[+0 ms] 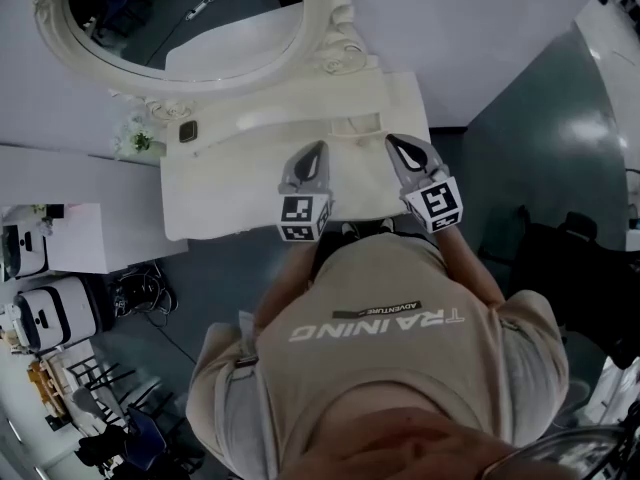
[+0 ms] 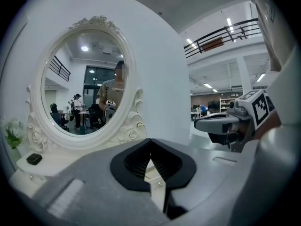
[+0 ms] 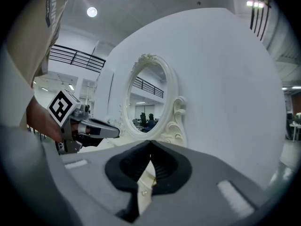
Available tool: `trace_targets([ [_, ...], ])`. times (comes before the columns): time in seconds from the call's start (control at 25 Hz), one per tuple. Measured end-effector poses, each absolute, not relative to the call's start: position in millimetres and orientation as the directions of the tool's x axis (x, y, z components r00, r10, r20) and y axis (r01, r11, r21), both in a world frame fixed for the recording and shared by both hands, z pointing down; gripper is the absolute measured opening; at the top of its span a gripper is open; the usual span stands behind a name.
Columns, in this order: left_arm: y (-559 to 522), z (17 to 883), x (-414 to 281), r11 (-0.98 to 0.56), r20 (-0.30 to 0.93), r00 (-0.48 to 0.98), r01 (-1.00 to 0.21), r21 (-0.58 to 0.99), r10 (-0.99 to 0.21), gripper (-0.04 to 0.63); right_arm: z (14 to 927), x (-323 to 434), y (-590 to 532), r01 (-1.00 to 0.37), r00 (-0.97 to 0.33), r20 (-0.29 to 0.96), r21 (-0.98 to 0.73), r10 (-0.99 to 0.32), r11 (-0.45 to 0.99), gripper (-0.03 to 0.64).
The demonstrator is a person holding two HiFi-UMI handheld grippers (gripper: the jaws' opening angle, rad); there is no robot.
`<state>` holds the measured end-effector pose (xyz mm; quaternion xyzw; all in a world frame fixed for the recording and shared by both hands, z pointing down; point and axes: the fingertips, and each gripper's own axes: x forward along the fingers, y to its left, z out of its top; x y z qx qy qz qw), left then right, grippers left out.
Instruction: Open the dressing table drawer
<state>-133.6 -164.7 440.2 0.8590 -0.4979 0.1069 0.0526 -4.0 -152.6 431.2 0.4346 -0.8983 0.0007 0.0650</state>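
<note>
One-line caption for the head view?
Person holds left gripper and right gripper, both shut, over the white dressing table before its oval mirror.

— How does the dressing table (image 1: 240, 193) look?
— It is cream white, with a flat top, and it stands against a white wall (image 1: 480, 28). At the back of the top, an oval mirror (image 1: 170, 13) stands upright in a thick carved frame with scrolls at its foot.
— And the drawer?
— From above only the top shows. The drawer front is hidden under the front edge, so I cannot tell if it is open.
</note>
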Motion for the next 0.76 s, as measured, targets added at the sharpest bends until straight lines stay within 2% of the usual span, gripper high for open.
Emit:
trace_targets([
  [0.16, -173, 451, -123, -0.48, 0.221, 0.475, -0.877, 0.032, -0.852, 0.008, 442, 9, -158, -0.775, -0.622, 0.108, 0.06, -0.775, 0.63, 0.003],
  [0.4, -179, 452, -117, -0.482, 0.251, 0.46, -0.876, -0.031, -0.852, 0.008, 449, 14, -160, -0.745, -0.66, 0.124, 0.021, -0.741, 0.667, 0.003],
  [0.76, -187, 467, -94, -0.515, 0.27, 0.493, -0.857, -0.009, -0.827, 0.008, 470, 21, -170, -0.727, -0.68, 0.147, -0.003, -0.719, 0.687, 0.003],
])
